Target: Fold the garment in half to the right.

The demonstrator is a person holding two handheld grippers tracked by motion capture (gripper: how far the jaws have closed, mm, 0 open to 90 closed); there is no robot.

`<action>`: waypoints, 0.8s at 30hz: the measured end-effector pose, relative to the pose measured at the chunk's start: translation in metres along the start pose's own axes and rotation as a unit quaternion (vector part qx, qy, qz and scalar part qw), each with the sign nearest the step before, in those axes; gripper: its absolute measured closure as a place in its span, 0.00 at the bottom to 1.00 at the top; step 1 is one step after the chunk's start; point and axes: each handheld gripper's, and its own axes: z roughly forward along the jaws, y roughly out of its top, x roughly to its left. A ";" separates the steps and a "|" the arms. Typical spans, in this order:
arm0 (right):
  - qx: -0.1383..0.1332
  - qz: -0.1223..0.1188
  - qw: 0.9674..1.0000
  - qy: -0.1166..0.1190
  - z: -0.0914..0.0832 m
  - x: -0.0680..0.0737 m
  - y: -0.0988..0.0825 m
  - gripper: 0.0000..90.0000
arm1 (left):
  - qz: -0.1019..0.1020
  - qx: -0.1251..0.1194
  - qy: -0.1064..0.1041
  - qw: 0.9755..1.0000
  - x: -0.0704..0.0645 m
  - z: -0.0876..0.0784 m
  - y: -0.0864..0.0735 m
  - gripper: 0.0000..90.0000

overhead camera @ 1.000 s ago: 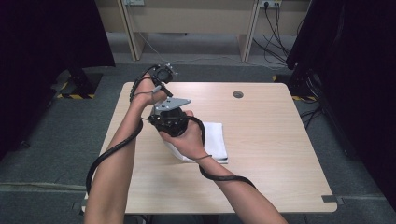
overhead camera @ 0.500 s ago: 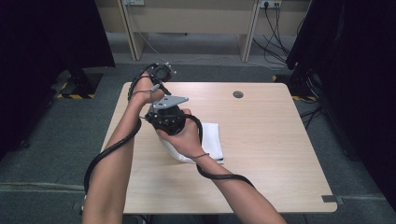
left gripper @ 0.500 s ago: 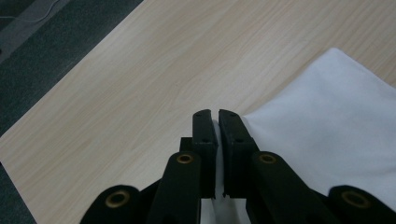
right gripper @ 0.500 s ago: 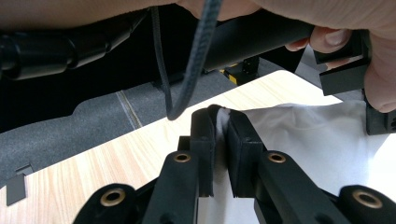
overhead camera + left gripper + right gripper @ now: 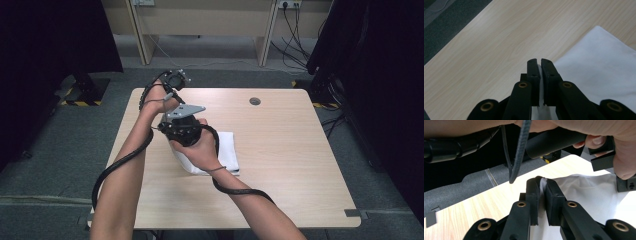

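Both hands are working close together at the left middle of the table (image 5: 280, 165), so I note the near things first. My right gripper (image 5: 541, 183) has its jaws pressed together on a raised edge of the white cloth (image 5: 584, 192); a sliver of fabric shows between the pads, and the cloth billows up from the table behind it. My left gripper (image 5: 538, 62) is likewise clamped on the cloth (image 5: 599, 67): a thin white strip runs down the narrow gap between the jaws, while the rest of the sheet lies flat on the wood off to the right of that view. From above, the right hand (image 5: 197, 145) sits over the near-left part of the cloth (image 5: 227, 150), which lies a little left of the table's middle, and the left hand (image 5: 160, 100) is just beyond it toward the far-left edge. Risks as I judge them: both holds take only a thin margin of fabric, so a quick lift or a pull of the hands apart could slip an edge out of either grip. The black cable (image 5: 519, 150) hangs right in front of the right gripper and could snag the fold or drag on it. The grippers are crowded, so a turn could knock them together. Farther off, a round grommet (image 5: 255, 101) sits near the far edge, out of the way.
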 end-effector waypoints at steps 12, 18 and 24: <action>-0.001 0.007 1.000 -0.009 -0.009 -0.009 -0.009 0.92 | -0.003 -0.001 -0.005 1.000 -0.006 0.009 0.004 0.95; 0.000 0.013 1.000 -0.013 -0.014 -0.013 -0.016 0.92 | -0.007 -0.002 -0.012 1.000 -0.009 0.015 0.004 0.95; -0.001 0.017 1.000 -0.017 -0.019 -0.018 -0.020 0.92 | -0.012 -0.005 -0.012 1.000 -0.011 0.018 0.007 0.95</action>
